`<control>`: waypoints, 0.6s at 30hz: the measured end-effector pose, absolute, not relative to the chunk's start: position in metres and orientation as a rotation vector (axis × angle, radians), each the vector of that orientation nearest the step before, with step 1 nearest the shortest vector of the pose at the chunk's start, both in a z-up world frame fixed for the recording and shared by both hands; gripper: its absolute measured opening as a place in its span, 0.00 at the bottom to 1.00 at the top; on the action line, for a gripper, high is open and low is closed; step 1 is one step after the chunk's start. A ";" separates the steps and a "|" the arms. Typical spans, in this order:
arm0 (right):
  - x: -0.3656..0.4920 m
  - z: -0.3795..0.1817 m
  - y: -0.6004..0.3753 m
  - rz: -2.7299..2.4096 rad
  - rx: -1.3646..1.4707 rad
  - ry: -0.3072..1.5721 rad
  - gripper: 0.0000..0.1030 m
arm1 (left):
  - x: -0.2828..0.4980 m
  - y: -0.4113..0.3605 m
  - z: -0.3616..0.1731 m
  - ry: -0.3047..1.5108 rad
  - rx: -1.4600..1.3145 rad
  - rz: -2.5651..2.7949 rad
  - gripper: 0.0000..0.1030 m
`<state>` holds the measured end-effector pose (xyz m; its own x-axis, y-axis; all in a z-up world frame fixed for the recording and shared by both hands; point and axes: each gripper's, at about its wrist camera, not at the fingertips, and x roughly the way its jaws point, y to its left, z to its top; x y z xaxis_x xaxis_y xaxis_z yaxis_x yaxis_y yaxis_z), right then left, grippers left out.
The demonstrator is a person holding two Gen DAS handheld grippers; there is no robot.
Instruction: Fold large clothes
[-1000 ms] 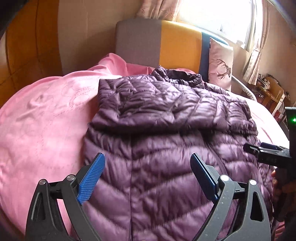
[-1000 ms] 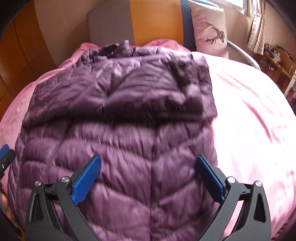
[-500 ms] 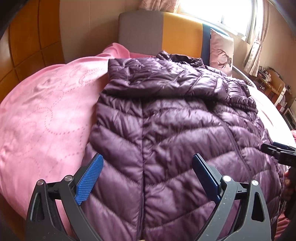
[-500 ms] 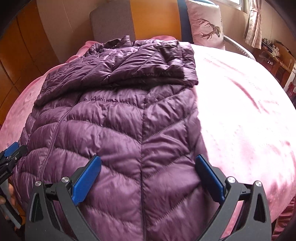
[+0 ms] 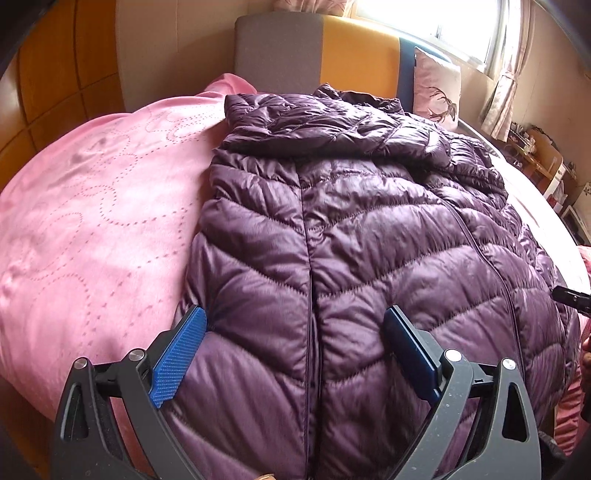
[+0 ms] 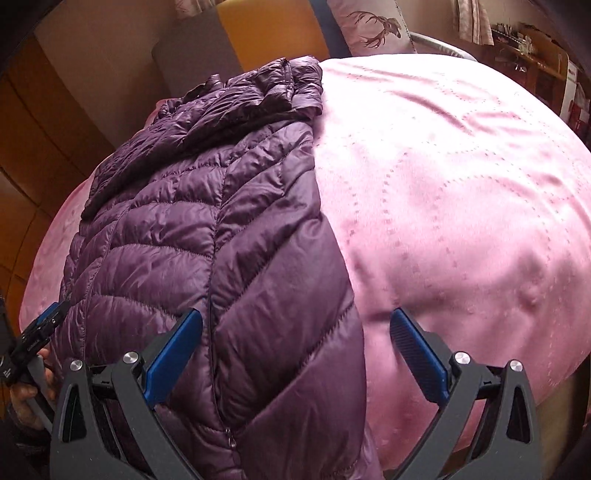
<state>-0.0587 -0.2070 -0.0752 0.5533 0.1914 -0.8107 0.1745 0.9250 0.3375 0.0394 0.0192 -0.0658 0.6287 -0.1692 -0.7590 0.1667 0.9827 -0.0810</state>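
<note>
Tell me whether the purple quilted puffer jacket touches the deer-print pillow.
Apart. In the right wrist view, the jacket ends short of the pillow, with pink bedspread between them.

Bed under pink quilted bedspread [image 5: 92, 221], purple puffer jacket [image 5: 351, 258] spread flat, seemingly sleeves folded in

Pink quilted bedspread [image 5: 92, 229]; grey-orange-blue headboard [image 5: 332, 51]; deer-print pillow [image 5: 437, 88] against it; curtained window [image 5: 476, 26]; cluttered shelf [image 5: 535, 151] at right.

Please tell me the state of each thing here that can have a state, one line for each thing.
Purple quilted down jacket: lying flat on the bed, sleeves folded across the chest.
Pink bedspread: spread out, slightly wrinkled.
Left gripper: open, holding nothing.
Right gripper: open, holding nothing.
</note>
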 end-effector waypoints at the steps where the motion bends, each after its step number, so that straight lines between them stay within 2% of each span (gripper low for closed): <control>1: -0.062 -0.077 -0.207 0.019 0.414 0.999 0.98 | 0.038 0.020 -0.067 0.872 -0.003 -0.194 0.93; 18: -0.105 -0.087 -0.205 0.159 0.541 1.025 0.98 | 0.007 0.028 -0.067 0.903 0.031 -0.207 0.93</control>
<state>-0.1051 -0.2046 -0.0872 0.5209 0.3717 -0.7684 0.1221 0.8585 0.4981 0.0070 0.0284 -0.0673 0.6004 -0.1661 -0.7822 0.1918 0.9796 -0.0607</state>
